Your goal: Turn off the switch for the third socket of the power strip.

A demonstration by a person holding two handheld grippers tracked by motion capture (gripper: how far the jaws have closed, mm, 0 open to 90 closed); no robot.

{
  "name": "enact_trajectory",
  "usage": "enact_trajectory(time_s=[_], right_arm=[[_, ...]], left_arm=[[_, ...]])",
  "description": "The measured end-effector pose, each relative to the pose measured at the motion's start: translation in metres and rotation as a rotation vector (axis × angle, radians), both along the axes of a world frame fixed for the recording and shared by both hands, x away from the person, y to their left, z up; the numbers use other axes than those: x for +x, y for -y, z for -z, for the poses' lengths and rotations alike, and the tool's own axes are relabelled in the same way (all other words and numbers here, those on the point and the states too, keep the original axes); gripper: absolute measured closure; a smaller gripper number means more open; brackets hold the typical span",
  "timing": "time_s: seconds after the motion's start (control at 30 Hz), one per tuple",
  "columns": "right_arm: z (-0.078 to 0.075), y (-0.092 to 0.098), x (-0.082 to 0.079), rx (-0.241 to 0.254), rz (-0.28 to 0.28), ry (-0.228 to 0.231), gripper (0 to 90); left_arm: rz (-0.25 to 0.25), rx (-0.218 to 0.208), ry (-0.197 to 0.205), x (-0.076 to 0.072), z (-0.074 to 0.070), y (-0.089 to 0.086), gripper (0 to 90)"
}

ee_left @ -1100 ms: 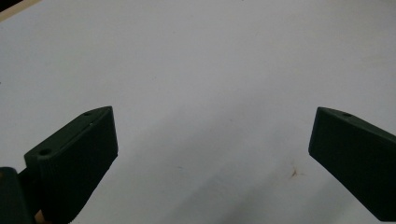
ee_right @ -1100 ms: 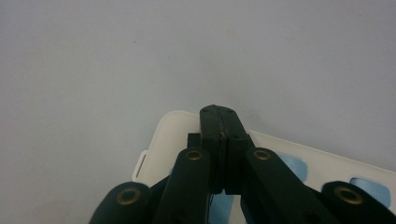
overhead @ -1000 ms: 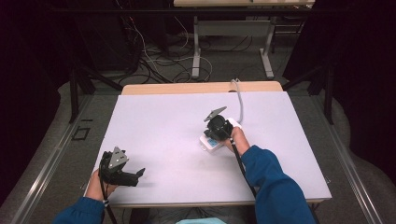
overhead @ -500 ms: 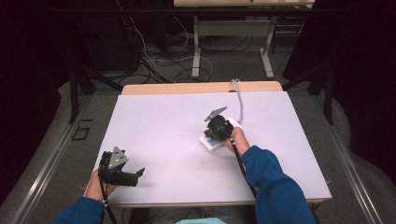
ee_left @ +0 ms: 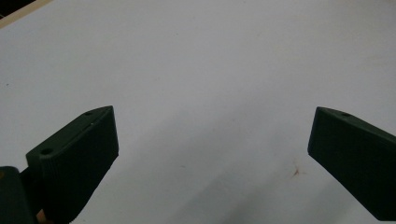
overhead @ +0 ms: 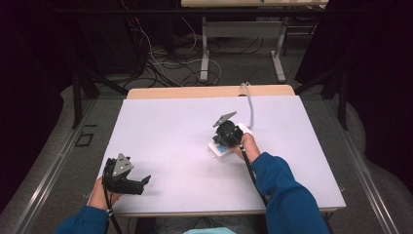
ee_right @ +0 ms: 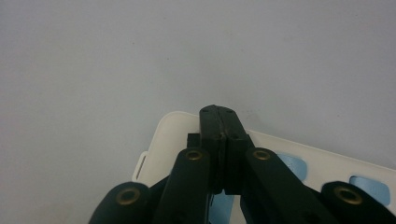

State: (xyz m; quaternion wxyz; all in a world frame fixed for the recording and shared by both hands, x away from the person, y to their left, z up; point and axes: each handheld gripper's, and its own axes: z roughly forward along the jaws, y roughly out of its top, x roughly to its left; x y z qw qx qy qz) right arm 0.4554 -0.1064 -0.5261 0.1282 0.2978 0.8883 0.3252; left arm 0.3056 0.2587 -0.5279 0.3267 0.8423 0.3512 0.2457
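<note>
Likely light, stiff, slippery plastic, this white power strip (ee_right: 299, 158), best taken across its narrow body; right gripper (ee_right: 219, 122) closed, apparently empty; left gripper (ee_left: 210, 154) wide open, empty.

A: Table (overhead: 170, 126) top: pale lilac-white, tan wooden strip at the far edge.
B: Power strip (ee_right: 173, 128): cream-white body, light blue sockets; cable (overhead: 250, 102) grey-white.
A: Both grippers black, left gripper (ee_left: 210, 140) and right gripper (ee_right: 218, 122). Brass rivets on the right gripper. Sleeve (overhead: 280, 185) blue.
</note>
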Motion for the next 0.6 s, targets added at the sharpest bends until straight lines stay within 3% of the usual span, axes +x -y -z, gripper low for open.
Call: enact_trajectory(time_s=[0.6], right_arm=[[-0.0003, -0.0011, -0.0017, 0.003, 0.023, -0.013, 90.0]], left_arm=[[-0.001, -0.003, -0.002, 0.0000, 0.0000, -0.0001, 1.7]])
